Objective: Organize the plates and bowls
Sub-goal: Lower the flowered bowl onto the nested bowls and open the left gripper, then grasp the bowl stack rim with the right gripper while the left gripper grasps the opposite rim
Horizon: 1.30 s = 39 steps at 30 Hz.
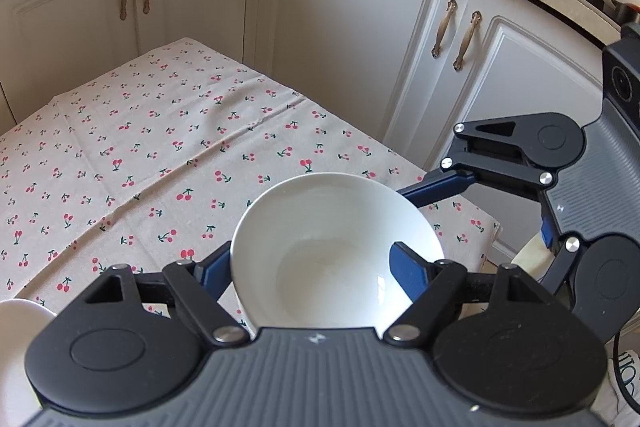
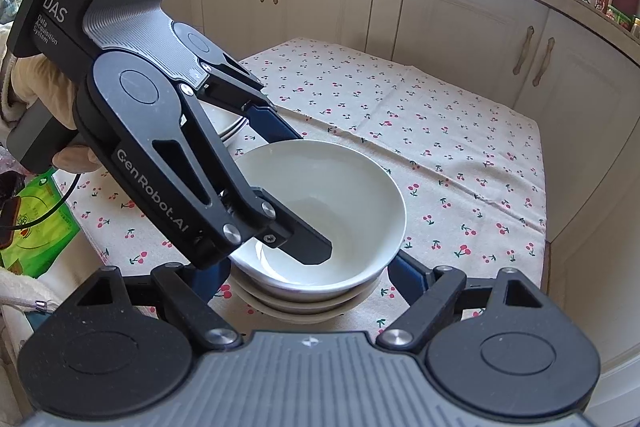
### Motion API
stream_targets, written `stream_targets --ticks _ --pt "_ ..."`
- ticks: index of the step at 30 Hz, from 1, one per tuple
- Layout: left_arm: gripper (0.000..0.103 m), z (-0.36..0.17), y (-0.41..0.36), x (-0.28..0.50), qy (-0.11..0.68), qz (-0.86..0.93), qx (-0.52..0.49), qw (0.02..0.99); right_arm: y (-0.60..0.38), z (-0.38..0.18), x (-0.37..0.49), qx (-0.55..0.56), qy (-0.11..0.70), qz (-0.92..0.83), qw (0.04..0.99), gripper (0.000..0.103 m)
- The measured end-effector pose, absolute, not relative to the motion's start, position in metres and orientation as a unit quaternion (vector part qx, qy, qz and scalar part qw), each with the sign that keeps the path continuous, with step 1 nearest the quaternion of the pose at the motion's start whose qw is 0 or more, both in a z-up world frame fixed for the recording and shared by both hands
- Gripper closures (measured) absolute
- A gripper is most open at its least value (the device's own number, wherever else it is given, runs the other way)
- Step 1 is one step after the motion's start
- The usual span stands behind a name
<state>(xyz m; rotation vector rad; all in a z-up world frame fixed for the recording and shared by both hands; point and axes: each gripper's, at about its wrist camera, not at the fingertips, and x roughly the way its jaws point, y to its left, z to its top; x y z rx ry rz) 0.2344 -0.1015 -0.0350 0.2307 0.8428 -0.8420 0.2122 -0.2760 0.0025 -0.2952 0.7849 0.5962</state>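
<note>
The left gripper (image 2: 280, 183) pinches the rim of the round white ceramic bowl (image 2: 320, 211), one blue-padded finger (image 2: 310, 245) inside and the other outside the wall. The right gripper (image 2: 304, 279) straddles the stack of white bowls (image 2: 304, 297) beneath, jaws wide; contact with it cannot be told. That stack sits at the near edge of the cherry-print tablecloth (image 2: 440, 131). A one-sided rim grip could let the glazed bowl tilt or slip, and a hard release might chip or nudge the stack toward the edge.
</note>
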Motion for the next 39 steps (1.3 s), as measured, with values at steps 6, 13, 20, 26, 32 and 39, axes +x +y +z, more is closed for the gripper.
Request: stream_targets --ticks 6,13,20,26,32,39 --pt "0.021 -0.034 -0.099 0.235 0.389 -0.399 0.103 0.824 -0.275 0.001 0.21 -0.145 0.371 0.287 0.871 0.002" --pt "0.021 -0.027 -0.092 0.229 0.376 -0.396 0.108 0.831 -0.275 0.01 0.2 -0.148 0.352 0.29 0.878 0.0" --pt "0.017 -0.023 -0.074 0.212 0.363 -0.394 0.114 0.837 -0.278 0.003 0.196 -0.143 0.357 0.282 0.879 0.0" --pt "0.015 -0.023 -0.054 0.192 0.348 -0.394 0.117 0.843 -0.28 -0.001 0.189 -0.143 0.361 0.274 0.88 0.0" --pt "0.011 -0.042 -0.048 0.186 0.365 -0.387 0.132 0.836 -0.279 -0.008 0.187 -0.145 0.369 0.272 0.877 0.0" --pt "0.011 -0.063 -0.057 0.188 0.379 -0.391 0.171 0.821 -0.277 -0.021 0.19 -0.158 0.381 0.268 0.87 0.0"
